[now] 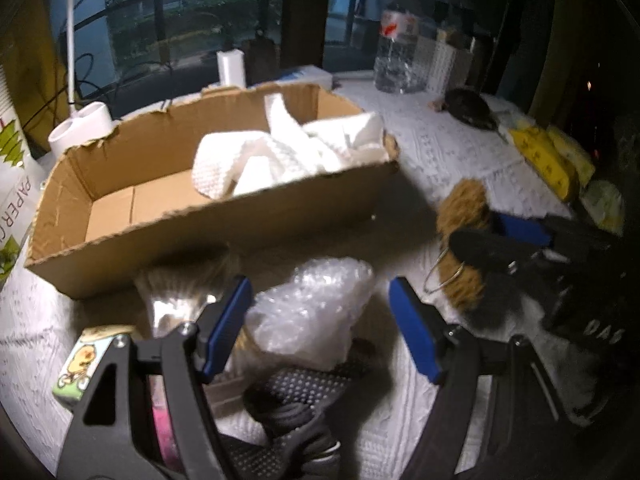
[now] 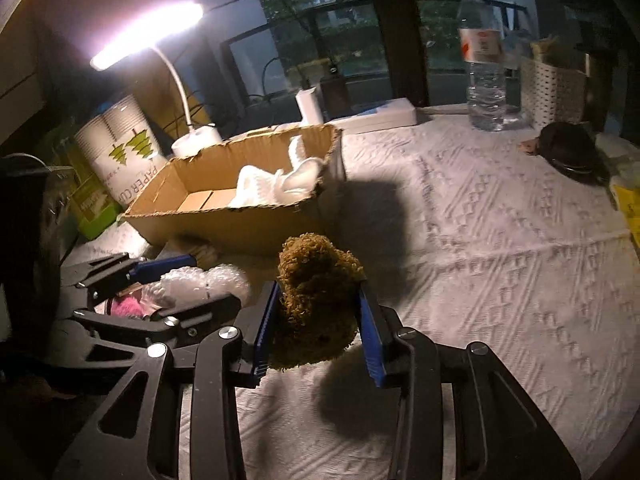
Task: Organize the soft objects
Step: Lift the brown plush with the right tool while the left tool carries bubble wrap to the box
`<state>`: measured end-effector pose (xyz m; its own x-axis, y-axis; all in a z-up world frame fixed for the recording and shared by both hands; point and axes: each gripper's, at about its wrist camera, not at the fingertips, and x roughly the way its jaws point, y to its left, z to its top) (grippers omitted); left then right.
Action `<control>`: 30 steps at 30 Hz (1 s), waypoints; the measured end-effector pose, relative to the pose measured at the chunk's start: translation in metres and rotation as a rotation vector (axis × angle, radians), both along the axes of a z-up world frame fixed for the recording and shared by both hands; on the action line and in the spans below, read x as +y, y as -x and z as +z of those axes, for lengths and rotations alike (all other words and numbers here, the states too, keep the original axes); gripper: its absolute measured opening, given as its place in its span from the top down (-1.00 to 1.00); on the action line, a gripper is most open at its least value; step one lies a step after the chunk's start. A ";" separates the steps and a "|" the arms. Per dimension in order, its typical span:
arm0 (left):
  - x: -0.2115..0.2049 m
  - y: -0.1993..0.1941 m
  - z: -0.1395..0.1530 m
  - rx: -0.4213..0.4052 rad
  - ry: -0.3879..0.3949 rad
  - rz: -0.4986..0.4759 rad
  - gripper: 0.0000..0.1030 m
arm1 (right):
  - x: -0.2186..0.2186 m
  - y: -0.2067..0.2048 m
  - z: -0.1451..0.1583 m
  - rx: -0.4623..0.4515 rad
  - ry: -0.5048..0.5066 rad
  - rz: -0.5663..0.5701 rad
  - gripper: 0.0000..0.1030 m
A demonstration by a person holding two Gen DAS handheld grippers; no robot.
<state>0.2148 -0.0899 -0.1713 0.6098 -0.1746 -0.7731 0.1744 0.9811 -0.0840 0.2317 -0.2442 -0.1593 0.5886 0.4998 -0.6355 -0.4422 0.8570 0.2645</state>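
Note:
An open cardboard box (image 1: 120, 248) (image 2: 240, 220) holds white foam wrap (image 1: 288, 152) (image 2: 276, 184) at its right end. My left gripper (image 1: 324, 328) is open, its blue pads either side of a wad of bubble wrap (image 1: 316, 308) (image 2: 200, 284) lying on the table in front of the box. My right gripper (image 2: 320, 320) is shut on a brown fuzzy plush toy (image 2: 316, 300) and holds it above the white tablecloth (image 2: 500, 260). In the left wrist view the plush (image 1: 460, 208) and the right gripper (image 1: 480, 240) are at the right.
A black dotted glove (image 1: 296, 400) and a small duck-print carton (image 1: 80, 364) lie near my left gripper. A water bottle (image 2: 482, 60), white basket (image 2: 552, 92), dark round object (image 2: 568, 152), yellow packets (image 1: 544, 160), lamp (image 2: 152, 40) and paper-cup pack (image 2: 120, 148) ring the table.

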 end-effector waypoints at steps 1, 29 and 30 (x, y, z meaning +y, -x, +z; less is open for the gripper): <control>-0.001 -0.001 -0.002 0.006 -0.003 -0.007 -0.39 | -0.001 0.000 0.000 0.000 -0.001 -0.004 0.22; 0.050 0.037 0.052 -0.153 0.074 0.045 0.13 | 0.037 0.022 0.042 -0.092 0.047 0.027 0.22; 0.056 0.039 0.054 -0.158 0.079 0.056 0.13 | 0.040 0.023 0.043 -0.097 0.049 0.032 0.22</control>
